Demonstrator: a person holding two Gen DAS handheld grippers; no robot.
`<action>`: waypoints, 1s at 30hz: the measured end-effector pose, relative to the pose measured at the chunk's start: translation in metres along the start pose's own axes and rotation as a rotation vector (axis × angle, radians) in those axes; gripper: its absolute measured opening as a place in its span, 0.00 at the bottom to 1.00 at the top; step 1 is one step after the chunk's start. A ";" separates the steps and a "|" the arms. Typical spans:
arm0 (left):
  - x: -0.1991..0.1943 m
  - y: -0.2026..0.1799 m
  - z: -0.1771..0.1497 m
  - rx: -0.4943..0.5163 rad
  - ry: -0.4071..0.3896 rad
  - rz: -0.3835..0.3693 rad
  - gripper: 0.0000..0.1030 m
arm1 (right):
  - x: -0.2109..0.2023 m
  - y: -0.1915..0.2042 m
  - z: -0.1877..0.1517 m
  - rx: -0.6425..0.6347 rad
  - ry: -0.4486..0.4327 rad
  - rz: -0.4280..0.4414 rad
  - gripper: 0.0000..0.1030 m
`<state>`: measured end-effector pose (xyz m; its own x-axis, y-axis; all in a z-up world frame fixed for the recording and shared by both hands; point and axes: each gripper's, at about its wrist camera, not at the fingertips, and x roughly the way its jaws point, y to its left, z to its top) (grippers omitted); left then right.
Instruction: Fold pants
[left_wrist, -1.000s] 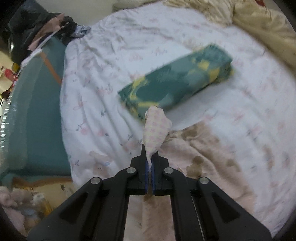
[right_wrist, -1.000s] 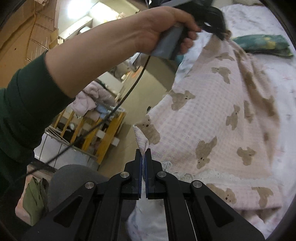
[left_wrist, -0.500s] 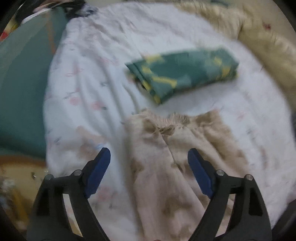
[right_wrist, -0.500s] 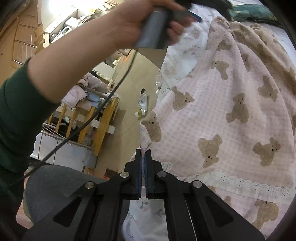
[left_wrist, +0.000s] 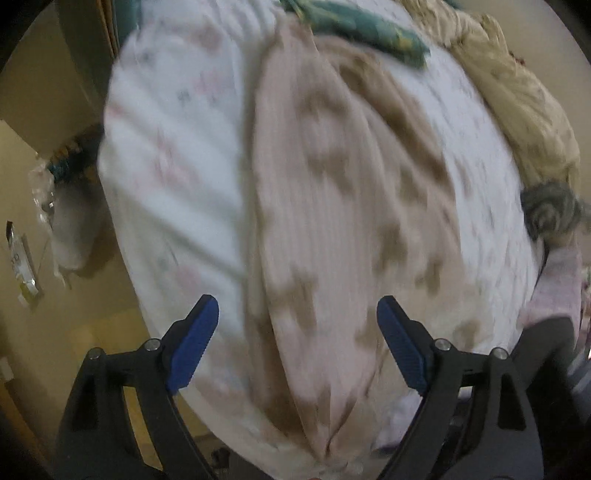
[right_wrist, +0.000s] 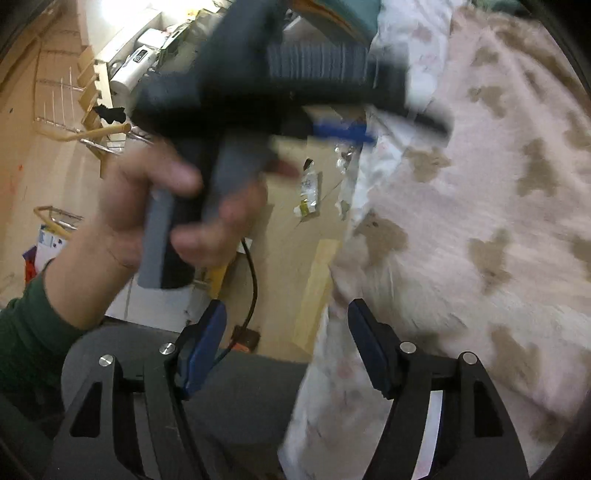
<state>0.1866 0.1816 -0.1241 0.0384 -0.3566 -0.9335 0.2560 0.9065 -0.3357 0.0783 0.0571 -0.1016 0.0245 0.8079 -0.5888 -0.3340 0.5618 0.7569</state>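
Observation:
Pink checked pants (left_wrist: 332, 206) with brown bear prints lie spread lengthwise on the white floral bed sheet (left_wrist: 173, 155). My left gripper (left_wrist: 297, 339) is open and empty, hovering over the near end of the pants. My right gripper (right_wrist: 282, 339) is open and empty at the bed's left edge, next to the pants (right_wrist: 480, 206). In the right wrist view the left gripper (right_wrist: 369, 129), held in a hand, hovers open over the bed edge. Both views are motion-blurred.
A folded green and yellow cloth (left_wrist: 354, 29) lies at the far end of the bed. A beige quilt (left_wrist: 517, 96) is bunched at the right. Left of the bed is bare floor with litter (right_wrist: 308, 195), a wooden rack (right_wrist: 55, 218) and a grey chair (right_wrist: 240, 398).
Both grippers have opened and let go of the pants, which now lie flat on the bed. The left gripper has pulled back toward the near edge of the bed.

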 end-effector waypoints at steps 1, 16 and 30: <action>0.006 -0.008 -0.010 0.035 0.019 0.018 0.83 | -0.016 -0.002 -0.004 0.002 -0.021 -0.017 0.69; 0.027 -0.043 -0.043 0.191 0.198 0.170 0.05 | -0.176 -0.182 -0.087 0.498 -0.291 -0.244 0.72; -0.026 -0.032 -0.045 0.047 0.046 0.261 0.03 | -0.148 -0.064 -0.124 0.020 -0.056 -0.366 0.07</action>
<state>0.1335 0.1721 -0.0946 0.0656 -0.1008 -0.9927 0.2876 0.9546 -0.0779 -0.0202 -0.1206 -0.0981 0.1906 0.5607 -0.8058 -0.2753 0.8185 0.5043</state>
